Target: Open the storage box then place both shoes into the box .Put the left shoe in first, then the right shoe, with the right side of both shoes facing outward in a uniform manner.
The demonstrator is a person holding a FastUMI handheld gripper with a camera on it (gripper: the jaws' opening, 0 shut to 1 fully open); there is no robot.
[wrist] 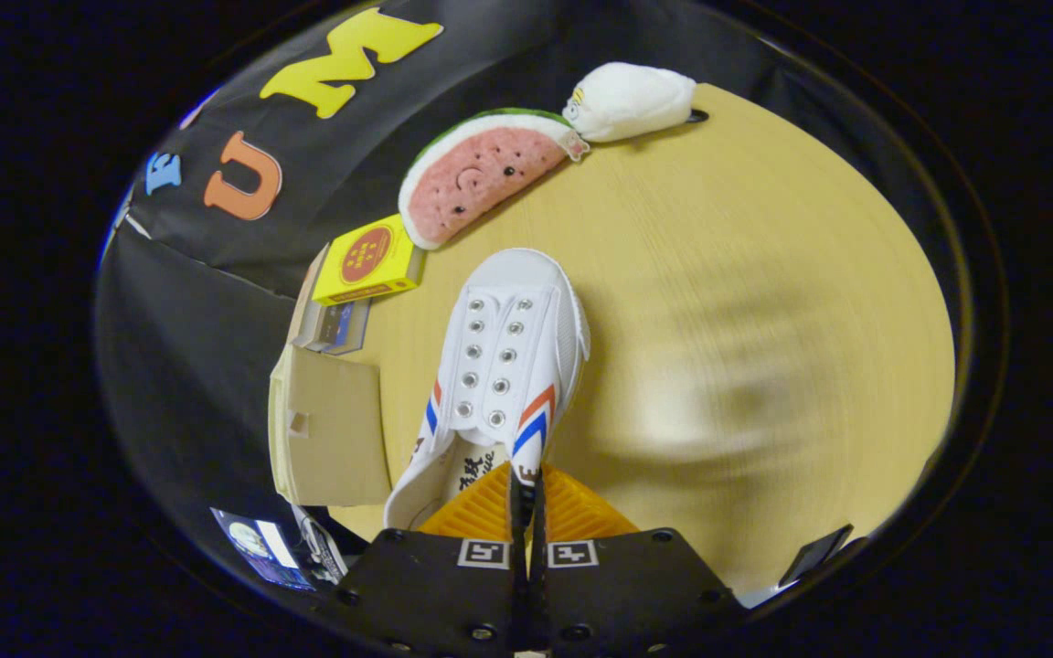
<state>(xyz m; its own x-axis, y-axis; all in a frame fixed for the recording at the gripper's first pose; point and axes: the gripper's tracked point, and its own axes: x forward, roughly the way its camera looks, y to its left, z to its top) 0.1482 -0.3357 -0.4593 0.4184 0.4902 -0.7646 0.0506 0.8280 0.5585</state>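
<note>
A white canvas shoe (pixel 501 366) with red and blue side stripes and metal eyelets hangs ahead of me, toe pointing away, above the wooden table (pixel 746 302). My gripper (pixel 526 480) is shut on the shoe's right collar edge, the two fingers pressed together with the fabric pinched between them. The shoe's opening shows printed insole text just left of the fingers. A cardboard flap (pixel 330 429), apparently the storage box's lid, lies to the left of the shoe at the table's edge. The box's inside is hidden.
A watermelon-slice plush (pixel 481 178) and a white plush (pixel 627 99) lie at the table's far edge. A yellow box (pixel 366 260) sits on a stack of small boxes (pixel 335 324) left of the shoe. To the right of the shoe is bare tabletop, blurred.
</note>
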